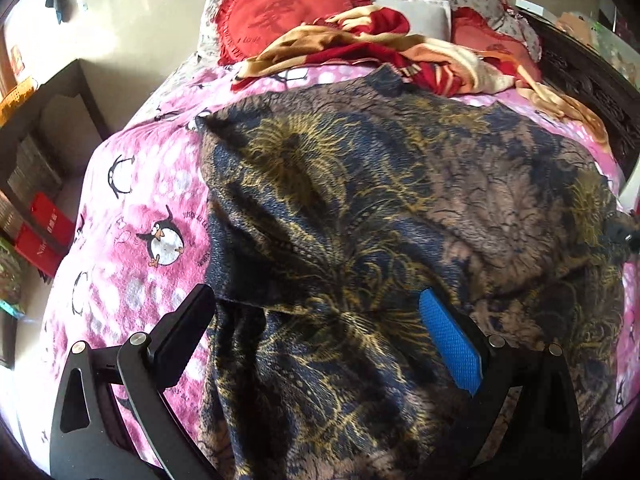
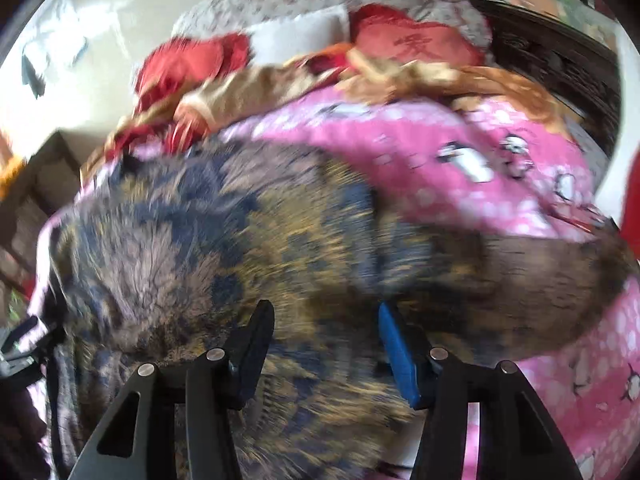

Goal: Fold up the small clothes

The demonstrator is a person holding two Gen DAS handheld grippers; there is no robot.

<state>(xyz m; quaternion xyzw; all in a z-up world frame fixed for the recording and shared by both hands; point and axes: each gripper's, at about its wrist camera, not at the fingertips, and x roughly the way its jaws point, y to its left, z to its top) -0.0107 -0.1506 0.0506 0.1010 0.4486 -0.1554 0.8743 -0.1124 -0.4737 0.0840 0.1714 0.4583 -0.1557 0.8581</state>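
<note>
A dark garment with a blue, brown and gold floral print lies spread on a pink penguin-print bedspread. My left gripper is open just above the garment's near left part, its left finger over the bedspread beside the cloth edge and its blue-padded right finger over the cloth. The right wrist view is blurred by motion. There my right gripper is open over the same garment, holding nothing. The other gripper shows at the far left edge.
Red heart cushions, a white pillow and a red and tan blanket are piled at the head of the bed. A dark carved headboard runs along the right. A dark shelf with red boxes stands left of the bed.
</note>
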